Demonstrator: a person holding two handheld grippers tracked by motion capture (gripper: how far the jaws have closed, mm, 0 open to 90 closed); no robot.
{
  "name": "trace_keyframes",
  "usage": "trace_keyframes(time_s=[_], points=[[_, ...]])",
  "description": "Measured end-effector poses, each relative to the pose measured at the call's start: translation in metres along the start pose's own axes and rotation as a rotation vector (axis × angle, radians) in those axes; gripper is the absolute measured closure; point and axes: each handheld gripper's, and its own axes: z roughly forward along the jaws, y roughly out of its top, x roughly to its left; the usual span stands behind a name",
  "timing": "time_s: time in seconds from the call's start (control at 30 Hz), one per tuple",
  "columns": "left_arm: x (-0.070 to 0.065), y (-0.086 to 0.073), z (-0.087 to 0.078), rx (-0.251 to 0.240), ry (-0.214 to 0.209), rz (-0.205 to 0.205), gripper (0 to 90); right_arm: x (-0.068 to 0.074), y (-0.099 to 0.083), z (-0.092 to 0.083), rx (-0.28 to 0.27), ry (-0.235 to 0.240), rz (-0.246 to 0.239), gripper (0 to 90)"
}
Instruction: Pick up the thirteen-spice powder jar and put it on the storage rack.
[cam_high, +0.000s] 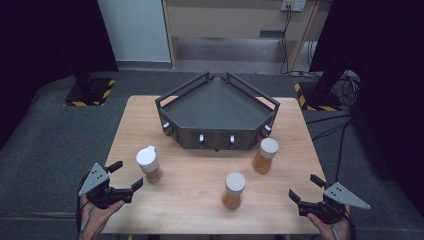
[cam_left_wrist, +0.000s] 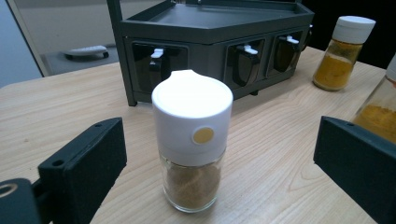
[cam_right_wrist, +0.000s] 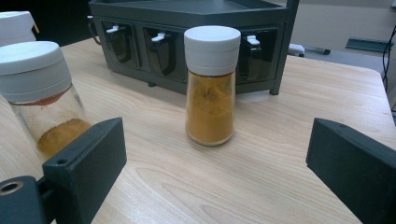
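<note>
Fingers (cam_left_wrist: 84, 168) of the left gripper (cam_high: 122, 176) are standing wide apart, gripping nothing, and a spice jar with a flip-top white cap (cam_left_wrist: 192, 140) is sitting upright on the wooden table (cam_high: 195, 180) between and just ahead of them, not touching either one. Seen from the high view, this jar (cam_high: 149, 163) is standing near the table's left front, in front of the dark corner rack (cam_high: 217, 112), whose top tray is lying bare. Brown powder is filling only the jar's lower part.

Over on the other side, the right gripper (cam_high: 305, 189) is likewise holding its fingers (cam_right_wrist: 88, 158) spread wide around nothing. A taller jar of orange powder with a round white cap (cam_right_wrist: 211, 84) is standing upright ahead of them, near the rack's front right corner (cam_high: 265, 155).

Between the 2 grippers, a 3rd white-capped jar (cam_high: 233, 190) is standing near the table's front edge, holding a low layer of orange-brown powder.

A person's hands are gripping both tools from below.
</note>
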Motion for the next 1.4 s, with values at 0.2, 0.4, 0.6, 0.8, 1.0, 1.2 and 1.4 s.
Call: trace_keyframes(time_s=[0.2,0.4,0.6,0.8,1.0,1.2,1.4], points=[[0.004,0.007,0.014,0.018,-0.002,-0.001,1.5,0.0,0.0,0.0,0.002,0.0,-0.001,5.1],[0.007,0.012,0.029,0.037,-0.003,0.003,1.8,0.0,0.0,0.0,0.001,0.0,0.0,5.2],[0.01,0.013,0.043,0.044,0.007,-0.014,3.0,0.0,0.0,0.0,0.0,0.0,-0.001,5.4],[0.01,0.009,0.056,0.049,0.019,-0.02,4.6,0.0,0.0,0.0,0.002,0.001,0.0,5.6],[0.012,0.004,0.066,0.045,0.021,-0.035,8.0,0.0,0.0,0.0,0.002,0.0,-0.001,5.7],[0.01,-0.002,0.072,0.028,0.026,-0.038,15.7,0.0,0.0,0.0,0.002,-0.001,-0.002,5.9],[0.008,-0.009,0.075,0.003,0.034,-0.031,23.1,0.0,0.0,0.0,0.001,-0.002,-0.003,6.0]])
